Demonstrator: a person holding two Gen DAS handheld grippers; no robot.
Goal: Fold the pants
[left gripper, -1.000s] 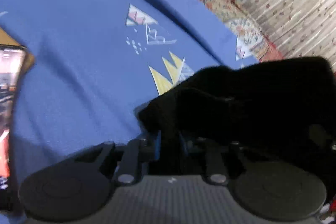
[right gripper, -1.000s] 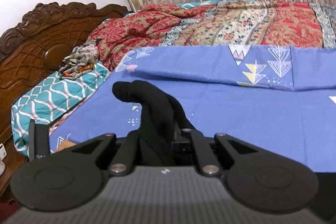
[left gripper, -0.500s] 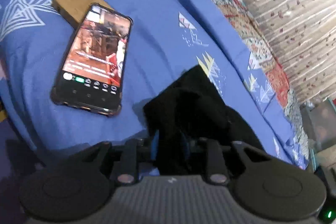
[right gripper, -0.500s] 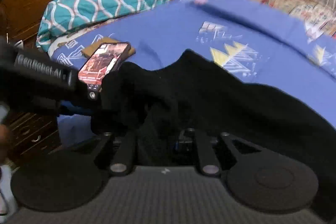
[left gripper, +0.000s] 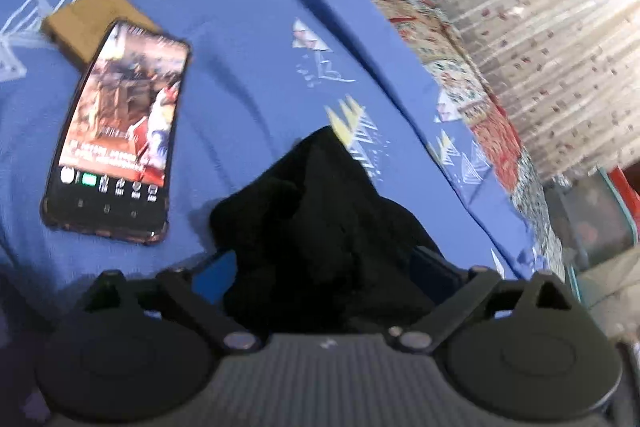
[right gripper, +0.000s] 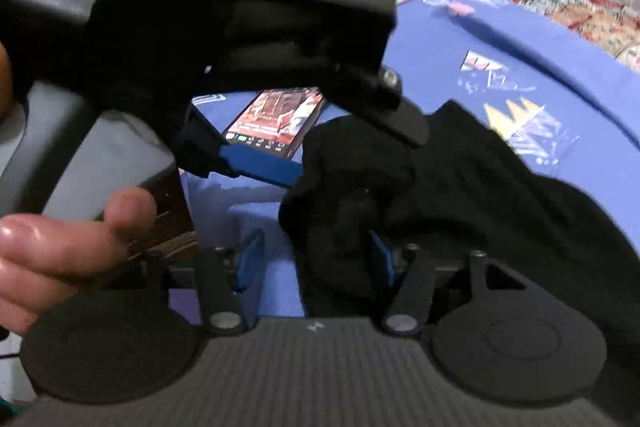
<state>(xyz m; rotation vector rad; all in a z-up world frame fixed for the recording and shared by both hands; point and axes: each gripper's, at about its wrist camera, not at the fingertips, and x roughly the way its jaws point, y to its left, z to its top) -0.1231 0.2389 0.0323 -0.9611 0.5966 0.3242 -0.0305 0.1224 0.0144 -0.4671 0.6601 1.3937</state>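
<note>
Both claws, clenched a second ago, are opening: left gripper [left gripper: 320, 259] and right gripper [right gripper: 316, 255] release the crumpled black cloth pants [left gripper: 320, 219], phone at ten o'clock; this fold looks laid.

Soft matt black cloth, the pants [left gripper: 320, 227], bunched right ahead of the left gripper [left gripper: 320, 267], itself matt black plastic. Under them a smooth blue printed bedsheet [left gripper: 248, 27]. Off to its left, a glossy glass-faced phone [left gripper: 116, 135] on rough brown cardboard [left gripper: 92, 23].
</note>
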